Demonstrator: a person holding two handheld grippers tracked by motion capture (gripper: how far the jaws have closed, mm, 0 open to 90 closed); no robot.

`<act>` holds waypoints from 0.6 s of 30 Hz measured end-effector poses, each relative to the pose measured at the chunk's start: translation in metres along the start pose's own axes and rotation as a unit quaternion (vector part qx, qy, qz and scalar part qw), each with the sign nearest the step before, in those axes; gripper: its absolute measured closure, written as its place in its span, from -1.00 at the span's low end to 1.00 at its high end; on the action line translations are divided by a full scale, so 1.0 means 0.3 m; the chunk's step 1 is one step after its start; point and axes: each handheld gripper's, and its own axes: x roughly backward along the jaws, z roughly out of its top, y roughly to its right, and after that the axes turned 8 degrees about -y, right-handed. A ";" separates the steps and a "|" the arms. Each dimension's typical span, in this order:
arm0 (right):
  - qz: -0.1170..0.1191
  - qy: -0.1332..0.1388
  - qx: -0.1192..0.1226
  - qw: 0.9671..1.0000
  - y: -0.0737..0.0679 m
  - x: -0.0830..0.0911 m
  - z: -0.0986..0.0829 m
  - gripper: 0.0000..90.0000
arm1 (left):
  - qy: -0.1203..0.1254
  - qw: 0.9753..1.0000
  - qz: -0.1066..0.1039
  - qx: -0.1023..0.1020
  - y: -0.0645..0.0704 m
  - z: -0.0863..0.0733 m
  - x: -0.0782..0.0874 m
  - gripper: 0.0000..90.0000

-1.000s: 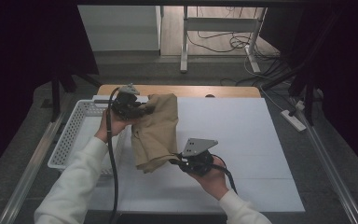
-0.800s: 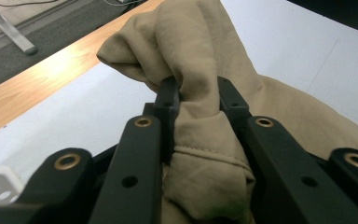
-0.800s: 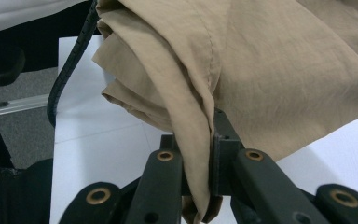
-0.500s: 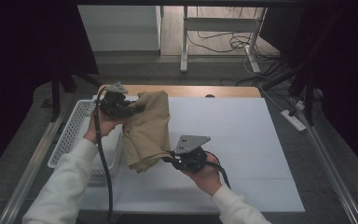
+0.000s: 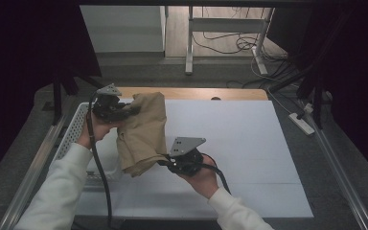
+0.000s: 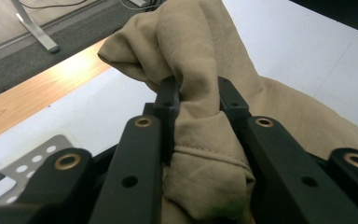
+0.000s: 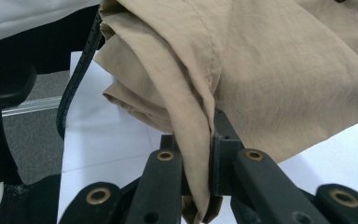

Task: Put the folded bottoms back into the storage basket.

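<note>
A white table [image 5: 249,143] carries a perforated basket [image 5: 74,132] at its nine o'clock edge. The tan cloth [image 5: 141,134] hangs above the basket's inner rim, clamped at eleven o'clock by the left gripper [image 5: 124,108] and pinched at five o'clock by the right gripper [image 5: 165,162].

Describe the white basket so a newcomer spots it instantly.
Start at the white table with its wooden far edge. At its left edge sits the perforated white basket, partly behind the tan cloth. Rows of round holes in its walls set it apart from the plain tabletop.
</note>
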 end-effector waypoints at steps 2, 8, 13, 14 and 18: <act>0.002 0.002 0.001 1.000 -0.001 -0.006 0.008 0.85 | 0.001 1.000 0.002 0.001 -0.003 -0.002 0.007 0.65; 0.006 0.003 0.004 1.000 -0.004 -0.022 0.030 0.85 | 0.002 1.000 0.007 0.004 -0.014 -0.010 0.027 0.66; 0.006 0.006 0.006 1.000 -0.004 -0.032 0.040 0.85 | 0.002 1.000 0.010 0.004 -0.021 -0.016 0.040 0.66; 0.008 0.007 0.005 1.000 -0.004 -0.036 0.046 0.85 | 0.004 1.000 0.012 0.005 -0.025 -0.019 0.047 0.66; 0.009 0.007 0.006 1.000 -0.005 -0.044 0.054 0.85 | 0.006 1.000 0.015 0.007 -0.030 -0.023 0.058 0.66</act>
